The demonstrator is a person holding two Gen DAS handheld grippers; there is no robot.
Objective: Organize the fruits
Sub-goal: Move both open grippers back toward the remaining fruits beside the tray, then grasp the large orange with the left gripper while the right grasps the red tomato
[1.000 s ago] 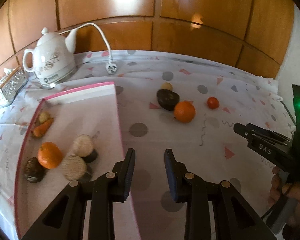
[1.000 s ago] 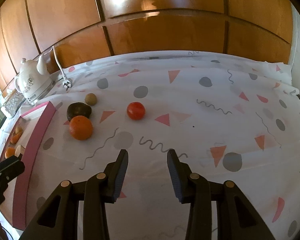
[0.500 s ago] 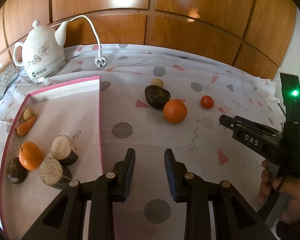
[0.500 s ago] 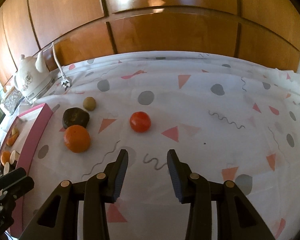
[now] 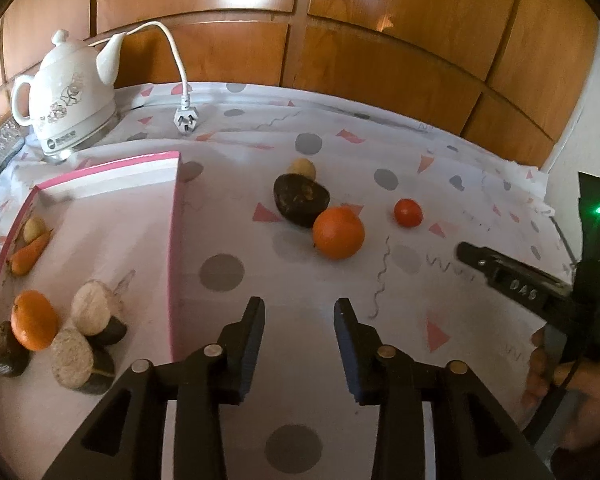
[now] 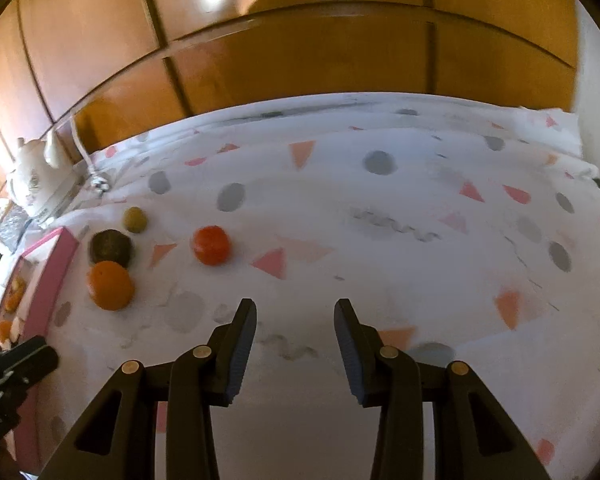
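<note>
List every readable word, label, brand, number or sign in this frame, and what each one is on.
"DAS": raised letters on the side of the right gripper, seen from the left wrist view.
Blue logo and a line of print on the base of the white kettle: too small to read.
White marking on the left gripper in the right wrist view: blurred, unreadable.
</note>
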